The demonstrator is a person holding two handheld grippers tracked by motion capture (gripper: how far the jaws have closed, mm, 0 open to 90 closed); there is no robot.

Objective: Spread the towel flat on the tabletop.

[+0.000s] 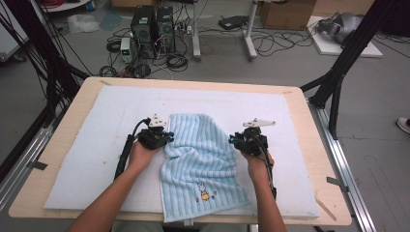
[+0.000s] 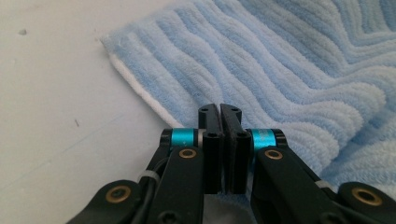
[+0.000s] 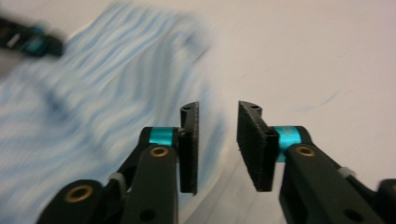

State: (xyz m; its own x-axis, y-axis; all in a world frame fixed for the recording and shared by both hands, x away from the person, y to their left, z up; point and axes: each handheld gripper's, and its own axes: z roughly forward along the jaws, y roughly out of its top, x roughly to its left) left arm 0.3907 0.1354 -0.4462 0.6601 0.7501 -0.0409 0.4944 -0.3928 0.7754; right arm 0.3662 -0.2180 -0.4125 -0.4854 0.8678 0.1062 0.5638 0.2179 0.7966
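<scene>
Blue towel between left gripper (jaws together); right gripper parted.

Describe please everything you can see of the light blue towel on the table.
The towel is light blue terry cloth with wavy ribs, a white underside at its edge and a small embroidered figure near its near end. It lies rumpled on the white pad, its near edge reaching the table's front. The left gripper, jaws shut, sits at its left edge. The right gripper, jaws apart, is at its right edge with nothing between them.
</scene>
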